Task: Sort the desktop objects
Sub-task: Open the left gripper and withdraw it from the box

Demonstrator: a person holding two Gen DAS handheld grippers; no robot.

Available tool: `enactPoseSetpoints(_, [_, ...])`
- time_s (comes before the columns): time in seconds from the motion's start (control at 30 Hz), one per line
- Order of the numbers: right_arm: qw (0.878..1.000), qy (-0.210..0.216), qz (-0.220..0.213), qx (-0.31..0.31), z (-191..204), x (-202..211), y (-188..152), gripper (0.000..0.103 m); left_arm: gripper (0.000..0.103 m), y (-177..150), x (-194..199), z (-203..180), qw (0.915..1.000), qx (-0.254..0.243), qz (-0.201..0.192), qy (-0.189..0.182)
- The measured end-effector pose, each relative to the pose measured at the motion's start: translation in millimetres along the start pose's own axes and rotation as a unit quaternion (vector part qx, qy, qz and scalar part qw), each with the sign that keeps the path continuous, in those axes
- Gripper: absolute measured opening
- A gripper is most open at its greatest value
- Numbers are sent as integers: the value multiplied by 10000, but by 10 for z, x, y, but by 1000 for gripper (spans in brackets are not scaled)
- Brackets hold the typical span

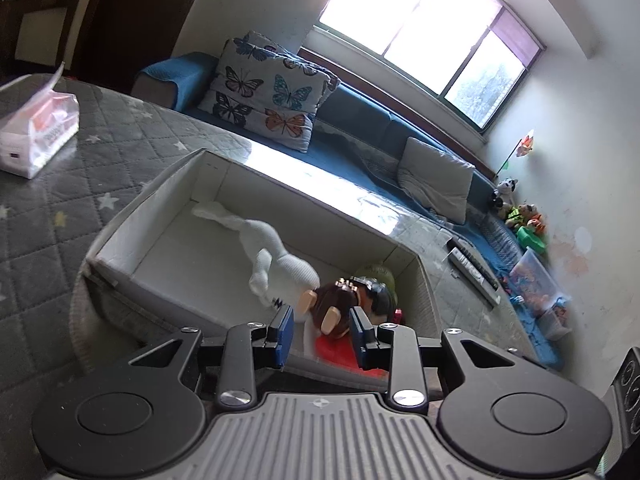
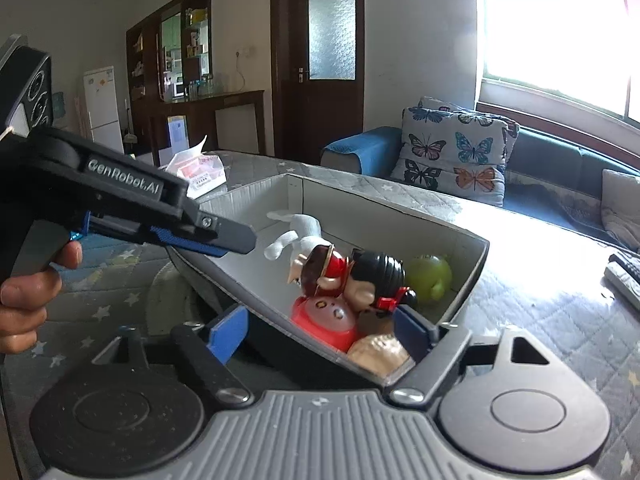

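Left tongs (image 1: 320,334) apart, nothing clamped, hovering over near edge of white box (image 1: 132,240). Right tongs (image 2: 320,334) spread wide, empty, straddling box's near wall. Inside box just ahead of both tongs: white plush rabbit (image 1: 276,256), brown-haired doll (image 2: 320,272), black-haired doll (image 2: 376,276), green toy (image 2: 430,276), red toy (image 2: 328,320). Tissue pack (image 1: 36,136) on bench, far left.

I see the far half of the box (image 1: 208,216) open, only a white plush (image 1: 272,252) lying across it. The near corner is crowded: doll (image 2: 360,276), red toy (image 2: 324,320), green toy (image 2: 430,276) pack together. My left tool (image 2: 224,240) hangs over the near wall. The desk (image 1: 120,152) beyond is bare up to the tissue pack (image 1: 36,128).
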State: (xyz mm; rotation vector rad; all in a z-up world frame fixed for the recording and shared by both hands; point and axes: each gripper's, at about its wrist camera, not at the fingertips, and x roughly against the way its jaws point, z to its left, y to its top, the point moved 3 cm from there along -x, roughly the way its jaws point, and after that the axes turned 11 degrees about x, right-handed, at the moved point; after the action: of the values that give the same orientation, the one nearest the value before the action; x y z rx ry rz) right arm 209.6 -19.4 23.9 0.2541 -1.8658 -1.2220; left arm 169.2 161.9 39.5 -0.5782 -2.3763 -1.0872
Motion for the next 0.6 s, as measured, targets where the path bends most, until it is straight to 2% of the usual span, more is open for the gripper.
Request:
enactPoseSetpoints(0.27, [9999,-38,-103,-118,128,196,-104,91,33,-244,237,6,9998,-37,-61,164])
enactPoseSetpoints(0.47, [9996,-99,-205,-164,219,332,-171,103,33,-408,368,-10,9992,-203,-161,313])
enactPoseSetpoints(0.6, [9995,-174,-215,-164,276,390,-216,103,33,-497,434,-8,9985,-302,-218,412])
